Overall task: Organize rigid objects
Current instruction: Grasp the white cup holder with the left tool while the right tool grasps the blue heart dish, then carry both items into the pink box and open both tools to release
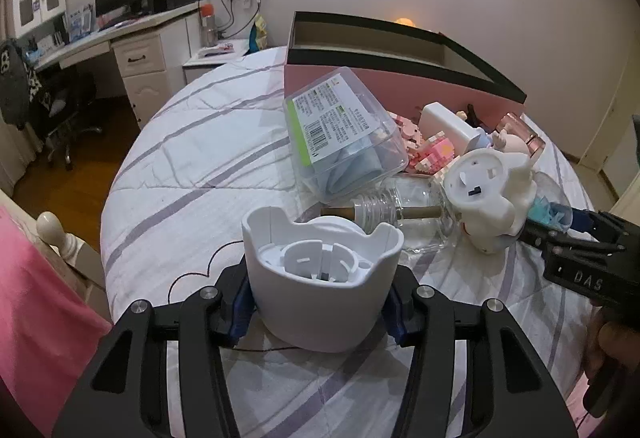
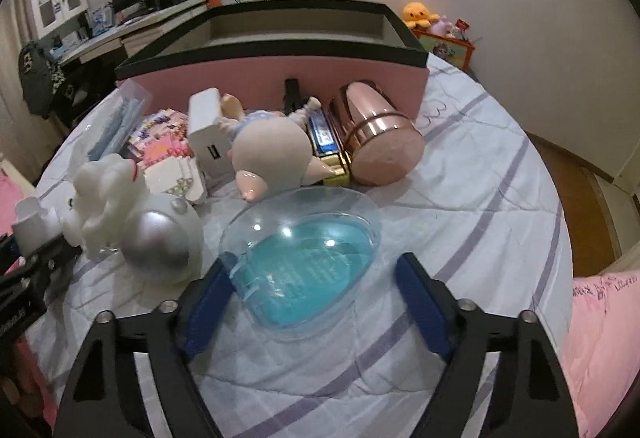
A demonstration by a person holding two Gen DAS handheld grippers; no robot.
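Note:
My left gripper (image 1: 320, 302) is shut on a white plastic cup-shaped base (image 1: 320, 278) and holds it just above the bed. My right gripper (image 2: 308, 294) is open around a clear heart-shaped box with blue contents (image 2: 304, 258) that lies on the bedspread; its left pad (image 2: 208, 302) is close to the box, its right pad apart. The right gripper also shows in the left wrist view (image 1: 560, 234). A pink storage box with a black rim (image 2: 280, 78) stands behind the pile; it also shows in the left wrist view (image 1: 400, 86).
The pile holds a white astronaut figure (image 2: 132, 230), a doll (image 2: 272, 154), a rose-gold cup (image 2: 380, 134), a white charger (image 2: 208, 142), pink bricks (image 2: 168, 142), a clear tub (image 1: 344, 134) and a glass bottle (image 1: 400, 214). The bed edge drops to the floor on the right.

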